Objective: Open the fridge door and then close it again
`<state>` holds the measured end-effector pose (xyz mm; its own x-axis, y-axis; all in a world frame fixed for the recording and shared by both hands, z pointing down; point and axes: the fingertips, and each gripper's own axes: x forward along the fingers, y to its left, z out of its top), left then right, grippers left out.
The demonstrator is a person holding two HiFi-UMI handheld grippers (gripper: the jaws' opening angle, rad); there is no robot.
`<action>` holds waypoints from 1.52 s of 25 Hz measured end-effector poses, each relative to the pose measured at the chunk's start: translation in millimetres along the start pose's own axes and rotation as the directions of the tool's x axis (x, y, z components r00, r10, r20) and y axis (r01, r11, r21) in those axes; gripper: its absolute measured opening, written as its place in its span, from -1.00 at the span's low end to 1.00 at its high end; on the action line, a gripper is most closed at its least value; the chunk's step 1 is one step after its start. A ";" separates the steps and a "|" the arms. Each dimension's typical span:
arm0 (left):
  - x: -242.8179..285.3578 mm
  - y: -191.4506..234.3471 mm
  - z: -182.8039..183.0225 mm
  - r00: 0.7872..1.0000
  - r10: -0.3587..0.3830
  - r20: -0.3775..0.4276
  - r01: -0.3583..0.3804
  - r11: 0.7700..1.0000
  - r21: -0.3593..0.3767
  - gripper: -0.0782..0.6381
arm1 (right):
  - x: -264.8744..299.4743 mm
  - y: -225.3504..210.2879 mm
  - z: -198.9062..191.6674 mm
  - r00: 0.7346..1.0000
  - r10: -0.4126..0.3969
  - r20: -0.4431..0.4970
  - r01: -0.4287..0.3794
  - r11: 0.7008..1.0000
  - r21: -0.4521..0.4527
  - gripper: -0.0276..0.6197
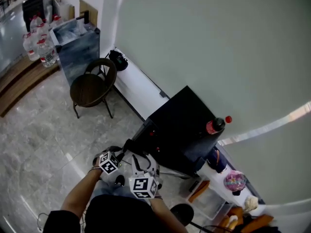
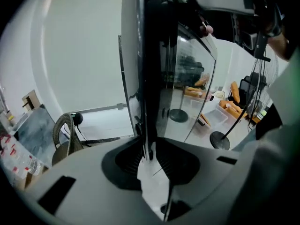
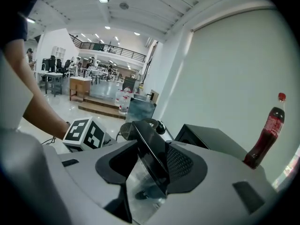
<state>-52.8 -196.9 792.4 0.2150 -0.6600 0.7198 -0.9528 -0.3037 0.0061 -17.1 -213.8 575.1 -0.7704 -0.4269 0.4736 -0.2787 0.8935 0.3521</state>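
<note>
Fridge point(image 1: 180, 125): black, at the wall point(image 1: 204, 33), bottle point(image 1: 215, 125) on top.
Door point(image 3: 150, 149): we see it open.
Left gripper point(image 2: 146, 150): narrow, we pinch the door edge.
Right gripper point(image 3: 152, 167): wider, we hold the same edge.

Grey marble floor point(image 1: 43, 130): dark chair point(image 1: 90, 89) far left; fridge point(image 1: 182, 123) right, against wall point(image 1: 204, 42), cola bottle point(image 1: 214, 126) on top; clear bin point(image 1: 210, 204) near right. Far left, water bottles point(image 1: 43, 47) on wooden platform point(image 1: 22, 79).
</note>
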 end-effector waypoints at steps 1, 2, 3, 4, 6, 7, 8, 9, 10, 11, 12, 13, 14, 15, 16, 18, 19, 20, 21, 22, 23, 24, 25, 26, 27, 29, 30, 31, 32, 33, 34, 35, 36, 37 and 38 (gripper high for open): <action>3.4 4.2 3.6 1.000 -0.008 -0.001 0.008 1.000 0.007 -0.57 | 3.4 -3.3 0.2 1.000 -0.010 -0.003 0.010 1.000 0.008 -0.36; 6.6 7.8 7.1 1.000 -0.018 -0.001 0.018 1.000 0.014 -0.57 | 6.3 -6.8 0.0 1.000 -0.021 -0.007 0.021 1.000 0.017 -0.38; 9.6 11.1 10.7 1.000 -0.028 0.001 0.028 0.999 0.021 -0.57 | 8.6 -10.7 0.1 0.999 -0.035 -0.014 0.036 0.999 0.026 -0.40; 12.8 14.2 14.6 0.999 -0.038 0.003 0.038 0.999 0.029 -0.57 | 10.7 -15.4 0.4 0.998 -0.052 -0.021 0.053 0.998 0.034 -0.40; 19.7 21.3 25.3 0.998 -0.056 0.011 0.055 0.997 0.049 -0.57 | 15.9 -26.9 1.2 0.995 -0.097 -0.034 0.098 0.994 0.046 -0.43; 23.1 25.7 31.9 0.998 -0.064 0.016 0.062 0.996 0.060 -0.57 | 19.4 -32.9 1.3 0.992 -0.121 -0.039 0.123 0.991 0.049 -0.43; 26.7 29.9 37.9 0.997 -0.073 0.021 0.072 0.995 0.071 -0.58 | 23.2 -38.5 1.1 0.988 -0.146 -0.046 0.148 0.988 0.052 -0.43; 30.6 33.4 42.6 0.996 -0.085 0.022 0.083 0.993 0.081 -0.58 | 26.8 -43.8 0.5 0.984 -0.170 -0.054 0.173 0.983 0.055 -0.43; 34.4 36.4 46.6 0.995 -0.100 0.020 0.097 0.991 0.092 -0.58 | 30.0 -48.9 -0.2 0.979 -0.191 -0.064 0.195 0.979 0.059 -0.43; 38.1 38.9 50.5 0.993 -0.115 0.016 0.113 0.988 0.103 -0.58 | 32.9 -54.2 -1.2 0.975 -0.212 -0.073 0.217 0.974 0.065 -0.43; 41.8 40.9 54.5 0.991 -0.131 0.012 0.129 0.985 0.116 -0.58 | 35.6 -59.7 -2.3 0.970 -0.231 -0.079 0.237 0.969 0.073 -0.43; 45.4 42.5 58.6 0.989 -0.147 0.008 0.145 0.981 0.129 -0.58 | 38.1 -65.3 -2.9 0.965 -0.249 -0.081 0.256 0.963 0.082 -0.43; 49.1 44.1 62.8 0.987 -0.163 0.004 0.160 0.977 0.143 -0.58 | 40.7 -71.0 -3.1 0.960 -0.266 -0.083 0.273 0.958 0.091 -0.43; 52.9 46.0 66.7 0.984 -0.177 0.000 0.175 0.972 0.156 -0.58 | 43.3 -76.1 -3.6 0.956 -0.282 -0.086 0.290 0.952 0.099 -0.45; 56.4 48.1 69.9 0.982 -0.190 -0.005 0.188 0.968 0.168 -0.58 | 45.7 -80.4 -4.1 0.951 -0.295 -0.093 0.304 0.947 0.103 -0.45; 61.7 51.2 75.5 0.977 -0.211 -0.012 0.210 0.959 0.189 -0.58 | 49.3 -87.5 -4.0 0.941 -0.321 -0.107 0.332 0.937 0.108 -0.45; 63.8 52.0 78.4 0.975 -0.220 -0.012 0.218 0.956 0.197 -0.58 | 50.4 -90.6 -3.9 0.936 -0.334 -0.111 0.346 0.931 0.112 -0.45; 66.2 53.0 81.3 0.974 -0.227 -0.011 0.224 0.953 0.205 -0.58 | 51.5 -93.8 -4.0 0.931 -0.346 -0.116 0.359 0.926 0.115 -0.45; 69.1 54.5 84.1 0.973 -0.231 -0.012 0.229 0.950 0.211 -0.58 | 52.8 -97.1 -4.0 0.927 -0.356 -0.121 0.370 0.922 0.116 -0.45; 72.4 56.1 86.3 0.972 -0.234 -0.015 0.232 0.948 0.216 -0.58 | 54.2 -100.2 -4.1 0.923 -0.364 -0.126 0.378 0.918 0.118 -0.45; 75.2 57.3 87.7 0.971 -0.236 -0.021 0.235 0.946 0.222 -0.57 | 55.5 -102.3 -4.7 0.920 -0.370 -0.129 0.385 0.915 0.121 -0.45; 76.6 57.6 88.8 0.970 -0.241 -0.027 0.241 0.943 0.229 -0.57 | 56.2 -103.3 -5.5 0.917 -0.376 -0.130 0.391 0.912 0.123 -0.45; 76.7 57.0 89.9 0.968 -0.248 -0.030 0.248 0.939 0.238 -0.56 | 56.2 -103.6 -6.4 0.915 -0.383 -0.131 0.398 0.909 0.125 -0.45; 76.5 56.2 90.3 0.966 -0.256 -0.031 0.255 0.935 0.245 -0.56 | 55.9 -103.6 -7.2 0.911 -0.391 -0.132 0.407 0.905 0.126 -0.45; 76.6 55.6 89.7 0.965 -0.260 -0.033 0.259 0.933 0.251 -0.56 | 55.5 -103.6 -7.7 0.907 -0.401 -0.133 0.417 0.900 0.128 -0.45; 76.6 55.8 88.4 0.967 -0.254 -0.033 0.254 0.931 0.262 -0.56 | 54.0 -102.9 -7.1 0.900 -0.416 -0.131 0.432 0.891 0.136 -0.45; 75.3 56.8 89.1 0.969 -0.245 -0.027 0.243 0.932 0.268 -0.56 | 52.2 -101.6 -5.7 0.898 -0.422 -0.126 0.437 0.888 0.146 -0.48; 73.1 58.7 89.9 0.973 -0.231 -0.017 0.226 0.934 0.275 -0.56 | 49.3 -98.9 -3.9 0.897 -0.426 -0.118 0.440 0.884 0.157 -0.52; 70.0 61.6 90.2 0.977 -0.214 -0.005 0.206 0.937 0.281 -0.56 | 44.9 -94.8 -2.5 0.896 -0.431 -0.110 0.444 0.880 0.167 -0.54; 65.7 64.9 89.9 0.980 -0.197 0.010 0.187 0.941 0.283 -0.60 | 38.6 -89.6 -2.4 0.892 -0.439 -0.106 0.451 0.876 0.170 -0.56; 60.1 67.7 89.0 0.982 -0.186 0.028 0.172 0.945 0.277 -0.64 | 30.2 -83.4 -3.5 0.886 -0.450 -0.108 0.463 0.870 0.172 -0.59; 52.6 69.6 87.6 0.981 -0.185 0.052 0.165 0.951 0.263 -0.65 | 20.2 -76.9 -4.8 0.879 -0.464 -0.112 0.477 0.861 0.177 -0.63; 42.8 69.9 86.6 0.978 -0.193 0.083 0.168 0.955 0.245 -0.70 | 8.7 -70.5 -5.8 0.870 -0.481 -0.112 0.494 0.848 0.194 -0.71; 29.9 68.3 86.8 0.971 -0.210 0.119 0.179 0.957 0.228 -0.74 | -3.9 -64.3 -7.1 0.860 -0.499 -0.109 0.510 0.831 0.223 -0.81; 13.8 65.4 89.2 0.961 -0.229 0.156 0.193 0.957 0.215 -0.76 | -17.7 -58.3 -8.8 0.851 -0.515 -0.106 0.523 0.811 0.263 -0.86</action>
<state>-93.0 -287.1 740.8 0.4578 -0.6720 0.5821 -0.8244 -0.5659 -0.0048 17.9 -259.5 553.3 -0.4513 -0.8379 0.3070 -0.7800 0.5375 0.3204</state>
